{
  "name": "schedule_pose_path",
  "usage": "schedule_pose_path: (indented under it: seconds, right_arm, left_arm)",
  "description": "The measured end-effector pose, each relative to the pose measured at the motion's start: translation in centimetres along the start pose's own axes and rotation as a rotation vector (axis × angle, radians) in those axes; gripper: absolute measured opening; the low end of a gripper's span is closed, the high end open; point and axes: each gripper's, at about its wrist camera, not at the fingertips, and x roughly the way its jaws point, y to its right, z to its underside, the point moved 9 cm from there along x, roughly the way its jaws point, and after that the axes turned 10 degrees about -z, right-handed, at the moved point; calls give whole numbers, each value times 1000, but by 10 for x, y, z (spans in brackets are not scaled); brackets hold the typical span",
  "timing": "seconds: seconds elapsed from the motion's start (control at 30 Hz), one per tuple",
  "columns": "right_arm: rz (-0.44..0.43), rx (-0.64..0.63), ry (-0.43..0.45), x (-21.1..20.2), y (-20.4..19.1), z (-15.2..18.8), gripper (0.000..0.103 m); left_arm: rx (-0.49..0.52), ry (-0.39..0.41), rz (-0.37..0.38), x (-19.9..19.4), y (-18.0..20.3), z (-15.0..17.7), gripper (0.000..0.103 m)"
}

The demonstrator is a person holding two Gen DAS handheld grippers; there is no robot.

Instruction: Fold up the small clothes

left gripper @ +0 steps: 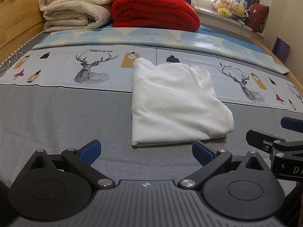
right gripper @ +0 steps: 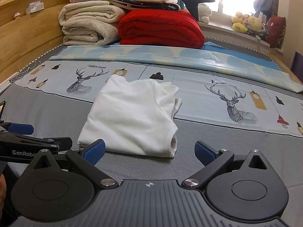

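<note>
A small white garment (left gripper: 174, 102) lies folded into a compact rectangle on the grey bed cover (left gripper: 66, 117); it also shows in the right wrist view (right gripper: 132, 117). My left gripper (left gripper: 146, 151) is open and empty, just short of the garment's near edge. My right gripper (right gripper: 150, 152) is open and empty, with its blue left pad (right gripper: 94, 151) close to the garment's near edge. The right gripper's fingers (left gripper: 291, 123) show at the right edge of the left wrist view.
A deer-print sheet (left gripper: 90, 70) and a pale blue folded mat (left gripper: 151, 37) lie beyond the garment. Cream blankets (left gripper: 75, 9) and a red quilt (left gripper: 155, 11) are stacked at the back. A wooden bed frame (right gripper: 28, 34) runs on the left. Plush toys (right gripper: 250, 23) sit on the windowsill.
</note>
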Motion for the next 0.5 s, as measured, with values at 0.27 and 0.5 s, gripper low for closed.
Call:
schedule_pose_path:
  seconds: [0.27, 0.5]
  right_arm:
    - [-7, -5, -2, 0, -1, 0, 100]
    - [-9, -5, -3, 1, -1, 0, 100]
  left_arm:
    - [2, -1, 1, 1, -1, -1, 102]
    - [8, 1, 3, 2, -1, 0, 102]
